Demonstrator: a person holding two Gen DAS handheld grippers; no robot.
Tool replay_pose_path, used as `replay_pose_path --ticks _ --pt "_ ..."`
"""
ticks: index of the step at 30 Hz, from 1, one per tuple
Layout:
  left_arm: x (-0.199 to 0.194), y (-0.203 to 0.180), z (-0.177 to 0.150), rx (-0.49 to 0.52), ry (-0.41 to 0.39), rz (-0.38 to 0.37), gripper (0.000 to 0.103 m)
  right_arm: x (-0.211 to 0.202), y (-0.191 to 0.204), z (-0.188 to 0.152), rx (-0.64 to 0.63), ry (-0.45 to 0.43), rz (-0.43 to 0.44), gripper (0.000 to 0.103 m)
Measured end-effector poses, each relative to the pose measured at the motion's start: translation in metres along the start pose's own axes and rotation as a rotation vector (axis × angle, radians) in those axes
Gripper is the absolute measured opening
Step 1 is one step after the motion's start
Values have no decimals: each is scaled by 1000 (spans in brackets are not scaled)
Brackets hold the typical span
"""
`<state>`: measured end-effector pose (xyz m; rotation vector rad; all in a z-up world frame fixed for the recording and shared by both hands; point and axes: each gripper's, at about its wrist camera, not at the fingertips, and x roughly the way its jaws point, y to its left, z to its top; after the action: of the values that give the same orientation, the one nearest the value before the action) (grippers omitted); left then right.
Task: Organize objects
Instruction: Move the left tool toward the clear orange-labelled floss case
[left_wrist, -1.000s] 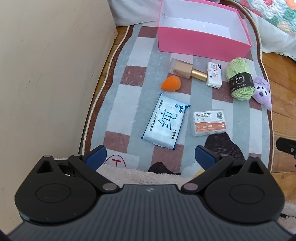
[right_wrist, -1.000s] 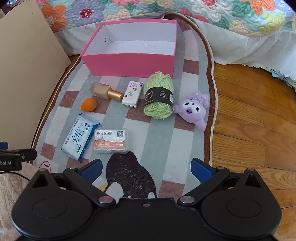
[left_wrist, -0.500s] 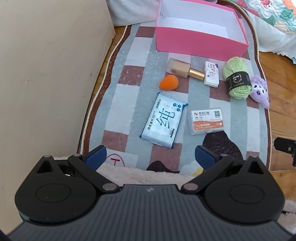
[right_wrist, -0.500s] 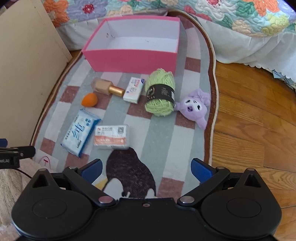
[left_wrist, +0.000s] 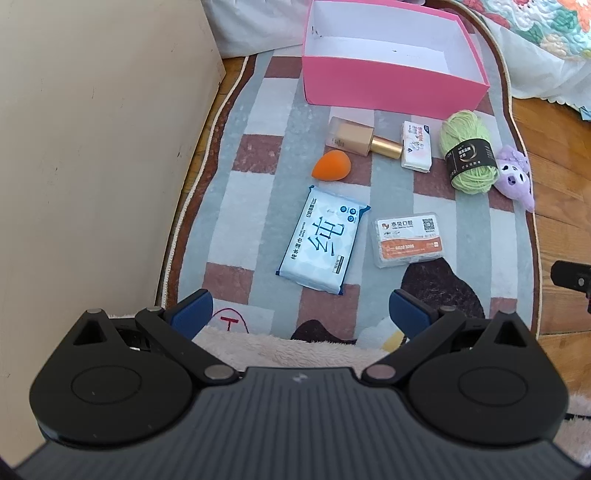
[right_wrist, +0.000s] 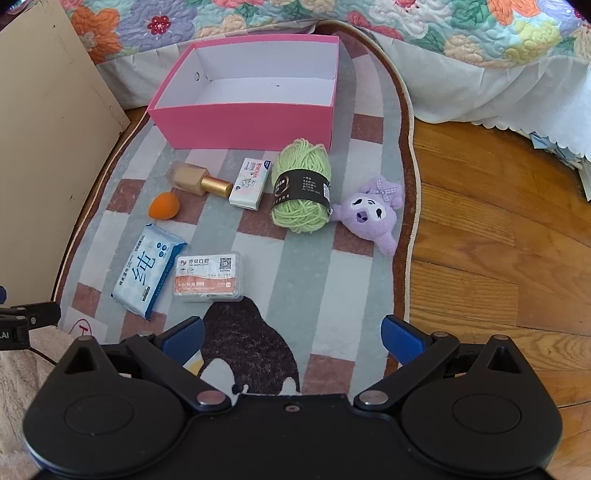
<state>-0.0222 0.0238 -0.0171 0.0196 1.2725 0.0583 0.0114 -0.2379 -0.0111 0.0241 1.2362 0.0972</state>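
An empty pink box (left_wrist: 391, 86) (right_wrist: 243, 123) stands at the rug's far end. In front of it lie a foundation bottle (left_wrist: 360, 138) (right_wrist: 199, 181), an orange sponge (left_wrist: 330, 166) (right_wrist: 163, 206), a small white carton (left_wrist: 417, 150) (right_wrist: 251, 183), green yarn (left_wrist: 468, 157) (right_wrist: 301, 190) and a purple plush (left_wrist: 514, 177) (right_wrist: 369, 214). Nearer are a wet-wipes pack (left_wrist: 321, 240) (right_wrist: 147, 271) and a clear floss box (left_wrist: 408, 239) (right_wrist: 208, 276). My left gripper (left_wrist: 301, 312) and right gripper (right_wrist: 293, 338) hover open above the rug's near end, holding nothing.
The striped rug (right_wrist: 310, 258) lies on a wooden floor (right_wrist: 498, 240). A beige cabinet panel (left_wrist: 92, 147) stands along the left. A bed with a flowered quilt (right_wrist: 406, 26) and white skirt runs behind the box. Fluffy cream fabric (left_wrist: 295, 347) lies under the left gripper.
Both grippers drew back and rose slightly, so the objects look a little farther. Both stayed open; nothing on the rug moved.
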Motion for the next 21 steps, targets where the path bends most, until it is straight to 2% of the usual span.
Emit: replay_pose_path --ticks 21 --pt "5 -10 -4 -5 29 -4 103 1 -3 0 0 8 8 103"
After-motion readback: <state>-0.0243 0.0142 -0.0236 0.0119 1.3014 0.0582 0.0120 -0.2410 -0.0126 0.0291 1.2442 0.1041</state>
